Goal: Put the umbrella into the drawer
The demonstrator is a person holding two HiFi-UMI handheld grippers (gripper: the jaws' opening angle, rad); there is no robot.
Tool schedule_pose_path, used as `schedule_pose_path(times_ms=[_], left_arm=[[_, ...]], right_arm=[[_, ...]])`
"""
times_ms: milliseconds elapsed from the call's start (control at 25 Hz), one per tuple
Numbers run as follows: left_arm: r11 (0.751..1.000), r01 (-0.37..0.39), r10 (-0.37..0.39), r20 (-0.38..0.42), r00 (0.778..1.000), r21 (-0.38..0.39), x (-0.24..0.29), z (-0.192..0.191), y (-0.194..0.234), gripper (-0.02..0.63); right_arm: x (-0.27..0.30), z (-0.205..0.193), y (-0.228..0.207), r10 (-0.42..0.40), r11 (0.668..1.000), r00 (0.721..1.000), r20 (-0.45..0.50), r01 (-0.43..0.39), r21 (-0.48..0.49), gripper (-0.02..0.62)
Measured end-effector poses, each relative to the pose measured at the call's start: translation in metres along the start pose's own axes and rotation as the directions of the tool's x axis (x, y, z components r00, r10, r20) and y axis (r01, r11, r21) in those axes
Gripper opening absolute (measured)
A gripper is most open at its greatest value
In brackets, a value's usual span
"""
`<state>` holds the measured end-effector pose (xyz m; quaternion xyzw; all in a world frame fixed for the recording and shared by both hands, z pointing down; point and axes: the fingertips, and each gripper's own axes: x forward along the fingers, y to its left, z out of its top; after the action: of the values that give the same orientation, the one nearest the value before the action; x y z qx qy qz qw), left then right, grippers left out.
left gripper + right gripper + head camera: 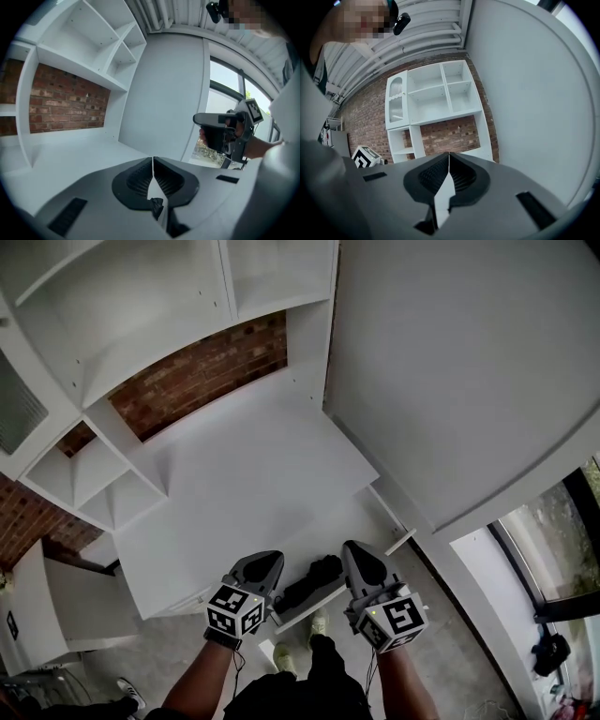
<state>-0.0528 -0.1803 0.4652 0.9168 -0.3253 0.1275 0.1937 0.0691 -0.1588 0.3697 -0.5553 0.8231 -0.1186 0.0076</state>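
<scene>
I record left gripper (266,563) and right gripper (362,555) clenched empty, with the umbrella (314,581) lying in the open drawer (330,597) near its front, where overhang could jam closing.

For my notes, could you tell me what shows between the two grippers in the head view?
The head view shows a black folded umbrella, lying in the open white drawer, between the left gripper and the right gripper.

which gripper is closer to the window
Right. The right gripper is on the side of the umbrella that faces the window. The left gripper is on the umbrella's far side, away from the glass.
</scene>
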Motion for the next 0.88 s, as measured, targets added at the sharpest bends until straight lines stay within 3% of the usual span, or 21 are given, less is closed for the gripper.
schedule_pose_path(times_ms=[440,880], left_arm=[[0.996,-0.087,0.083,0.181,0.98,0.012,-0.066,0.082,-0.001,0.014],[0.992,-0.121,0.103,0.302,0.948,0.04,-0.126,0.145,-0.014,0.014]], right_arm=[[-0.013,0.03,0.023,0.01,0.997,0.998,0.055,-0.006,-0.074,0.005],[-0.028,0.08,0.048,-0.002,0.991,0.994,0.109,0.017,-0.133,0.005]])
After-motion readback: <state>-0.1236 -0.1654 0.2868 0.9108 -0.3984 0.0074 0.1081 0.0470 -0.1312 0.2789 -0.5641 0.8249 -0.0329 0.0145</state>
